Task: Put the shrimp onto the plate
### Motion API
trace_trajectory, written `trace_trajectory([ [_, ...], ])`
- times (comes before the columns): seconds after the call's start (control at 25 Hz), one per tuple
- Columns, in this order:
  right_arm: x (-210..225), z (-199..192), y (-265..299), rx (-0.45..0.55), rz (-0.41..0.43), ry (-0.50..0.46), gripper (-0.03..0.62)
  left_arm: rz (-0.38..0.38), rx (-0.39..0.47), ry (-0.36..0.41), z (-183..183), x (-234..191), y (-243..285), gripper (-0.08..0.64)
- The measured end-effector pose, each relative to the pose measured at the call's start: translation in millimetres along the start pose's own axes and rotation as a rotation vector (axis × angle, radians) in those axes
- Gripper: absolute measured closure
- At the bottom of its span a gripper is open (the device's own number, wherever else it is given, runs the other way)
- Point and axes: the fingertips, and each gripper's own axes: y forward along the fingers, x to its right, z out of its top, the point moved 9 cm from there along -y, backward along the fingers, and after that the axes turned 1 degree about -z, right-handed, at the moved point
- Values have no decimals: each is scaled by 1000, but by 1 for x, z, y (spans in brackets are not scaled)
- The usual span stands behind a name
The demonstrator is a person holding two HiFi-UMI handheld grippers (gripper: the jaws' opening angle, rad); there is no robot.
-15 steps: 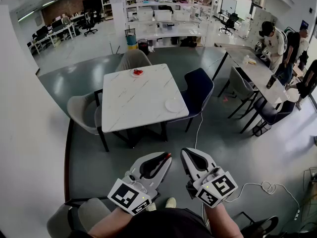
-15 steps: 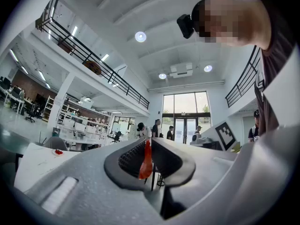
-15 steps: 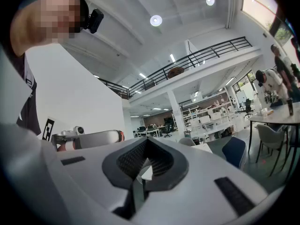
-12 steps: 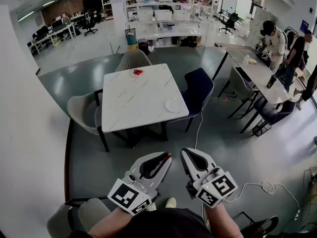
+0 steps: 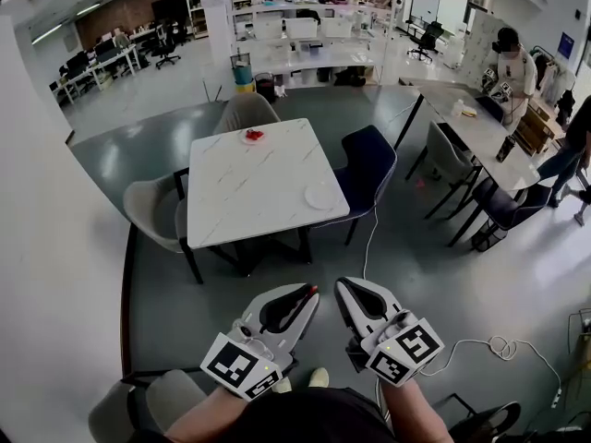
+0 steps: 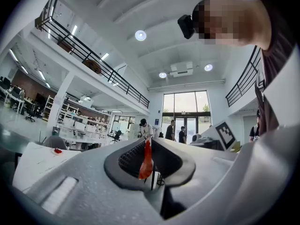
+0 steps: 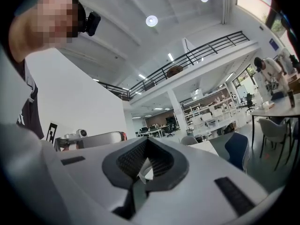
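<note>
The red shrimp (image 5: 254,135) lies on a small white plate (image 5: 247,139) at the far edge of the white marble table (image 5: 249,187). An empty white plate (image 5: 319,197) sits near the table's right edge. Both grippers are held close to my body, well short of the table. My left gripper (image 5: 312,291) has its jaws together with a red mark at the tip. My right gripper (image 5: 343,284) is shut beside it, with nothing in it. In the left gripper view the shrimp (image 6: 57,150) shows small at far left, beyond the left gripper (image 6: 147,142). The right gripper (image 7: 146,142) points upward at the hall.
Grey chairs (image 5: 152,212) stand at the table's left and far side, and a dark blue chair (image 5: 367,164) at its right. A long table (image 5: 480,137) with chairs and people is at right. A white cable (image 5: 489,347) lies on the floor.
Both grippers have stayed where they were. The head view has shifted slightly and the people at the right have moved.
</note>
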Motion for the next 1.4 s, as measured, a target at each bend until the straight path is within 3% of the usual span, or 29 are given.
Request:
trace_trajectory([
  [0.8, 53, 8, -13, 14, 14, 25, 591, 46, -31, 4, -13, 6, 48, 509],
  [1.08, 82, 7, 21, 9, -9, 34, 591, 49, -50, -4, -22, -38, 72, 509],
  [1.4, 122, 18, 95, 1, -60, 13, 591, 0, -54, 2, -23, -122, 116, 509],
])
